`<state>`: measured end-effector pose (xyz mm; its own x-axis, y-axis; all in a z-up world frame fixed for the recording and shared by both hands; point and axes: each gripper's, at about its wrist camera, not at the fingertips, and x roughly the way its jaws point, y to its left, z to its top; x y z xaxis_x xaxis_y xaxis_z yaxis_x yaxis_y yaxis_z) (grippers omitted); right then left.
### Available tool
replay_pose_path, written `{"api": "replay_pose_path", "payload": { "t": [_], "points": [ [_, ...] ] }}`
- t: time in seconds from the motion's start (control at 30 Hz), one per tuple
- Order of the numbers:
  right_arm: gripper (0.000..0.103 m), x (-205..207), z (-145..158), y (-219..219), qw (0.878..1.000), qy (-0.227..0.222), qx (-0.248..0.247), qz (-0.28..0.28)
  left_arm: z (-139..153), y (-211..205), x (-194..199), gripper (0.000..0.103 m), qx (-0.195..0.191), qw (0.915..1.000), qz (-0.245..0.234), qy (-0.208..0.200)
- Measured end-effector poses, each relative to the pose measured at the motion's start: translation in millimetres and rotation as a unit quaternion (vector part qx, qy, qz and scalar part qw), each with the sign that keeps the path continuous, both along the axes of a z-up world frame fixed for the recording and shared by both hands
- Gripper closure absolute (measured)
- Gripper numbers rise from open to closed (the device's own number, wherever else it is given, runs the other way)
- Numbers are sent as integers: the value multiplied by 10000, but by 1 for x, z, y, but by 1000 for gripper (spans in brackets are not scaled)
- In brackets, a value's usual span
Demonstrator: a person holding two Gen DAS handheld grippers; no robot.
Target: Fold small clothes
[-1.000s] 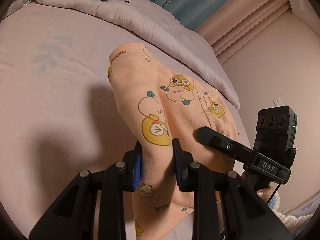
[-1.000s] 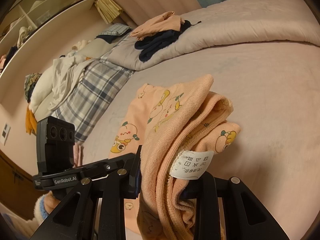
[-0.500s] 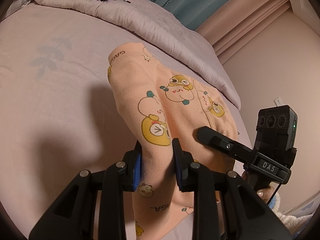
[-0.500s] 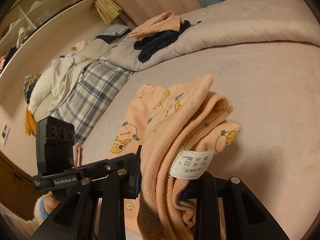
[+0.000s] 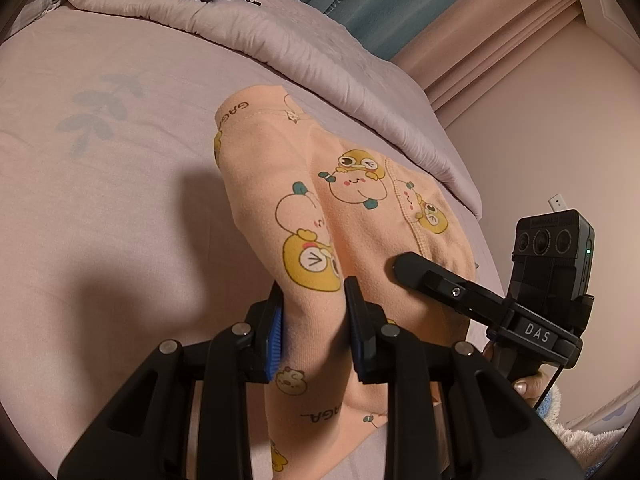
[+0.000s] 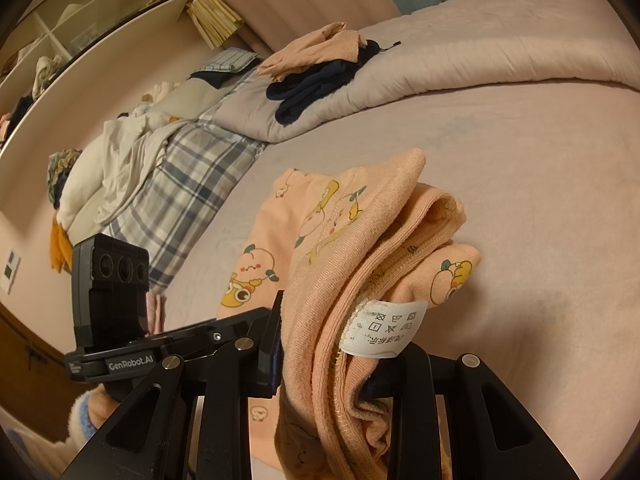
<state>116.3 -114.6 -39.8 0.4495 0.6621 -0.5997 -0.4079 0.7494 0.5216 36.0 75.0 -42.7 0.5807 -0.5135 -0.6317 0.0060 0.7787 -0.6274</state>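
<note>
A small peach garment [image 5: 320,208] printed with yellow cartoon animals hangs above the pale pink bed sheet [image 5: 100,160], held up by both grippers. My left gripper [image 5: 314,312] is shut on a fold of it, the cloth pinched between the blue pads. My right gripper [image 6: 340,344] is shut on a bunched edge of the garment [image 6: 360,240], where a white care label [image 6: 386,330] sticks out. In the left wrist view the right gripper [image 5: 404,266] shows beside the cloth. In the right wrist view the left gripper's body [image 6: 112,280] stands at the lower left.
A rolled quilt [image 5: 280,40] lies across the far side of the bed, with dark and peach clothes [image 6: 316,68] piled on it. A plaid blanket [image 6: 188,184] and white laundry [image 6: 112,168] lie at the left. Shelves [image 6: 80,20] line the wall.
</note>
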Motion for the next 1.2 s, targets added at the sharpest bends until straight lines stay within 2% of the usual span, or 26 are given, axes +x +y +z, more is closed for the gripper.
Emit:
{"api": "replay_pose_path", "payload": {
  "t": [1.2],
  "points": [
    [72,2,-1,1,10000,-9,15,15,1,-3,-2,77,19,10000,21,-9]
  ]
}}
